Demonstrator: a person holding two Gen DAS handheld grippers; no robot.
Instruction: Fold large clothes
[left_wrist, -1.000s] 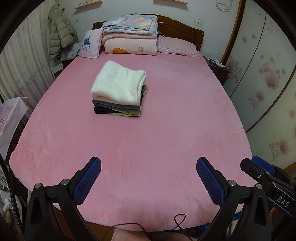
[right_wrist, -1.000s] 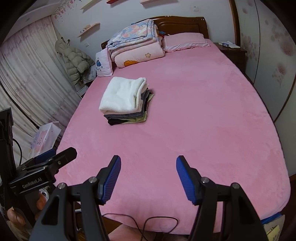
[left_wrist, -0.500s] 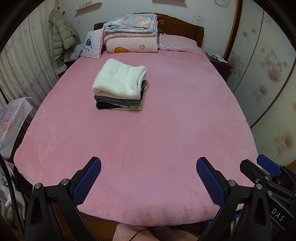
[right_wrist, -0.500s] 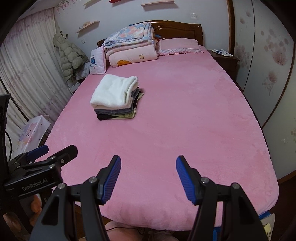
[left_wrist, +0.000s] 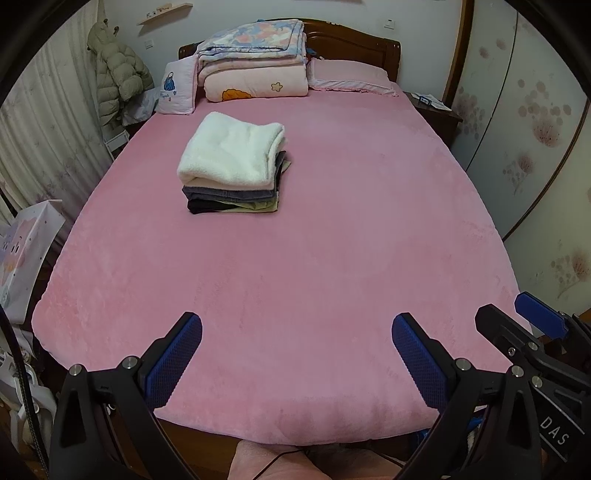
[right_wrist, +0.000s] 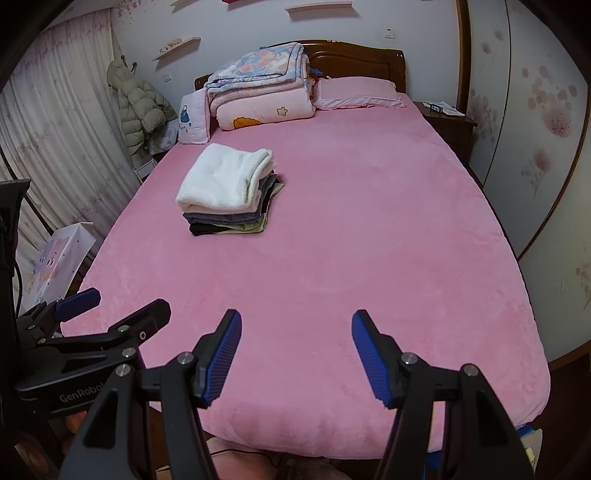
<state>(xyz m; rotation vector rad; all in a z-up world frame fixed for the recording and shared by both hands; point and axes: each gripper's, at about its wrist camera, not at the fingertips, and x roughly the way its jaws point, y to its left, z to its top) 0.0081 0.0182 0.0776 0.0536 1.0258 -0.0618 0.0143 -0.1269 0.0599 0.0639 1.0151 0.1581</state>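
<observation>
A stack of folded clothes (left_wrist: 232, 166) with a white fleece piece on top lies on the pink bed (left_wrist: 332, 240), left of its middle; it also shows in the right wrist view (right_wrist: 227, 188). My left gripper (left_wrist: 295, 354) is open and empty above the bed's foot edge. My right gripper (right_wrist: 295, 350) is open and empty beside it, also at the foot. Each gripper shows at the edge of the other's view: the right one (left_wrist: 532, 332) and the left one (right_wrist: 92, 325).
Folded quilts (left_wrist: 255, 62), a small cushion (left_wrist: 177, 88) and a pillow (left_wrist: 351, 77) lie at the headboard. A nightstand (left_wrist: 432, 107) stands at the right, a wardrobe (left_wrist: 535, 129) along the right wall. A hung jacket (left_wrist: 118, 77), curtain and paper bag (left_wrist: 22, 251) are at the left.
Both grippers have pulled back from the bed, toward its foot and a little higher. More of the foot edge shows now. Both stay open and the stack has not moved.
</observation>
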